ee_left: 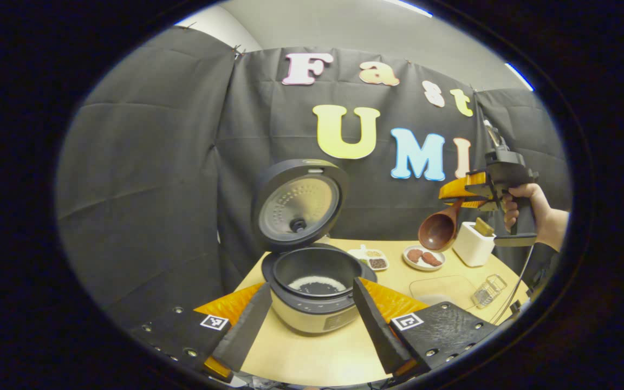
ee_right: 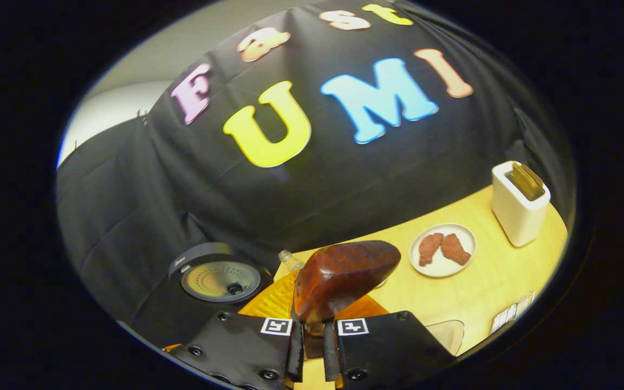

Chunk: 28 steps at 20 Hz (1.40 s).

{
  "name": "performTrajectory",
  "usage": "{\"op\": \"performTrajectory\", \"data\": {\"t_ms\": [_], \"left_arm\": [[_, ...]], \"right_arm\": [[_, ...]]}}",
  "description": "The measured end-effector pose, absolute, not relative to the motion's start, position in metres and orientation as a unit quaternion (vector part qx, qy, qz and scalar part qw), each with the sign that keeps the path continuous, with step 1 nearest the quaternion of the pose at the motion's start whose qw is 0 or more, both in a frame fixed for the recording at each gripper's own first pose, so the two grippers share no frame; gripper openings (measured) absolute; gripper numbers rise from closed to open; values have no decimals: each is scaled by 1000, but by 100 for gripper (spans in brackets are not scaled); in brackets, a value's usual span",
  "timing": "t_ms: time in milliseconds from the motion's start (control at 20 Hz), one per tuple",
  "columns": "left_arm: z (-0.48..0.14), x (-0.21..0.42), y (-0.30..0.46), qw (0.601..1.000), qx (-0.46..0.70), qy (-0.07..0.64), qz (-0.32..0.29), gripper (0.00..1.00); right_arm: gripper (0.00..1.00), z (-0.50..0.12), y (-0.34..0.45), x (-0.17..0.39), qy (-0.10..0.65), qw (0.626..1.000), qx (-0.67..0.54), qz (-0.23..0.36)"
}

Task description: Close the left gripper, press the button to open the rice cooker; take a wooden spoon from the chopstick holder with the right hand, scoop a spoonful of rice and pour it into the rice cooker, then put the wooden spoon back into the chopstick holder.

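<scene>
- Rice cooker (ee_left: pixel 314 292) stands near the table's (ee_left: pixel 323 352) front edge, lid up, white rice in the pot.
- Right gripper (ee_right: pixel 312 338) clamps the wooden spoon (ee_right: pixel 342 279) by its handle, raised above the table, likely heading for the chopstick holder (ee_right: pixel 519 208) by the far right edge.
- Left gripper (ee_left: pixel 312 319) idles, fingers apart, pointed at the cooker.

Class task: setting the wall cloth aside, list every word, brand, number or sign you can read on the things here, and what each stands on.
No text here can be read.
rice cooker lid: a small mark near its rim, too small to read.
rice cooker front panel: blurred, unreadable.
square markers: coded patterns, no words.
</scene>
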<state>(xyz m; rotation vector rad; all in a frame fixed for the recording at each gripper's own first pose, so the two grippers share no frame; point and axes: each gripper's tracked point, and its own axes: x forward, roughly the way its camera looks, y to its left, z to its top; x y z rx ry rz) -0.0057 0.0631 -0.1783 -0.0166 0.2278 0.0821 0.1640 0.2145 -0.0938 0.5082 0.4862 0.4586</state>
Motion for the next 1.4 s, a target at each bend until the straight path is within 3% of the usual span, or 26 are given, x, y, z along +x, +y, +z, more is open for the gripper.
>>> {"op": "performTrajectory", "data": {"t_ms": [50, 200, 300, 400, 650, 700, 750, 1000, 1050, 1400], "left_arm": [[-177, -1, 52, 993, -9, 115, 33, 91], [-175, 14, 15, 993, -11, 116, 18, 92], [-172, 24, -10, 993, -15, 115, 11, 90], [-174, 33, -37, 992, -24, 120, 5, 95], [-175, 50, -92, 991, -37, 128, 4, 93], [-175, 52, -102, 991, -35, 130, 6, 91], [-176, 54, -110, 991, -35, 132, 10, 90], [-178, 58, -139, 990, -37, 129, 47, 91], [-176, 56, -142, 990, -37, 128, 55, 91], [-172, 35, -145, 987, -24, 130, 92, 95]], "right_arm": [[17, -100, 191, 166, 237, 914, 258, 206], [12, -116, 115, 171, 233, 922, 267, 154], [16, -131, 69, 162, 239, 922, 278, 126], [16, -144, 27, 161, 245, 920, 290, 99], [17, -185, -52, 158, 265, 913, 303, 58], [12, -196, -62, 157, 272, 912, 303, 55], [17, -207, -70, 157, 279, 909, 305, 54], [13, -265, -95, 154, 325, 894, 304, 56], [16, -276, -95, 151, 333, 892, 301, 59], [17, -299, -88, 149, 349, 902, 249, 56]]}}
